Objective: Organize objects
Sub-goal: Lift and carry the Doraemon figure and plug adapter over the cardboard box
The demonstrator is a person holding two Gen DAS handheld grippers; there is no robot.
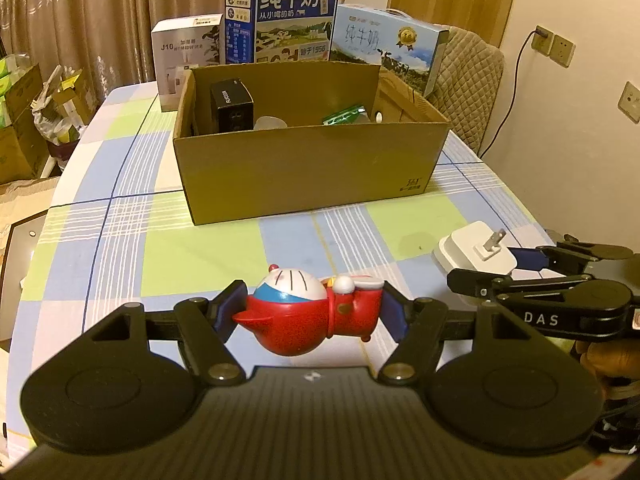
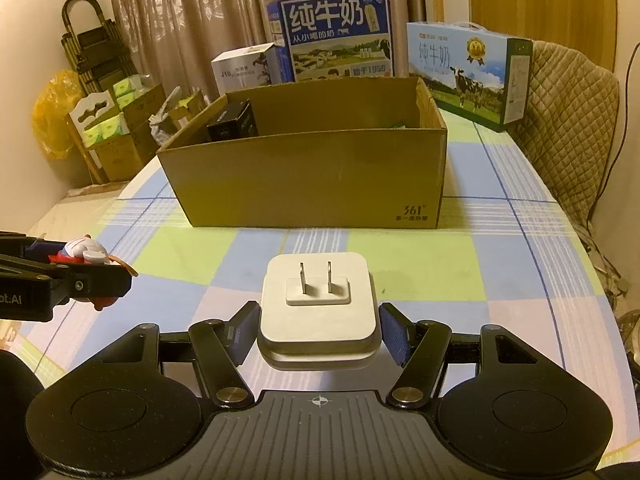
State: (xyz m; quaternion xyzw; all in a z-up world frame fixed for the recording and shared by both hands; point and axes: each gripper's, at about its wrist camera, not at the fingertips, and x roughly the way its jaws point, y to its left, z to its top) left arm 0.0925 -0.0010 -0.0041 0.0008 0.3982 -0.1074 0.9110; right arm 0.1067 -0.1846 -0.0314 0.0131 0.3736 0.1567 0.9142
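A red and white toy figure [image 1: 316, 308] is clamped sideways between the blue pads of the left gripper [image 1: 314, 310], whose jaws are closed about halfway onto its head and feet. It is held clear of the checked tablecloth [image 1: 132, 216], so far as can be judged from the left wrist view. A white plug adapter [image 2: 318, 312], prongs pointing up, is gripped at its lower sides by the right gripper [image 2: 318, 330], whose jaws are likewise closed partway against it. Whether the adapter rests on the cloth or is lifted just above it cannot be told. Straight ahead of both sets of jaws, well apart from them, an open cardboard box [image 1: 308, 168] is seen on the table; a black carton [image 1: 232, 106] stands inside at its left end and a green packet [image 1: 344, 114] lies toward the right. Beyond the box, two milk cartons [image 2: 336, 36] and a small white box [image 2: 242, 68] are lined up against the curtain [image 2: 180, 20]. A quilted chair back [image 2: 568, 120] is seen to the right.
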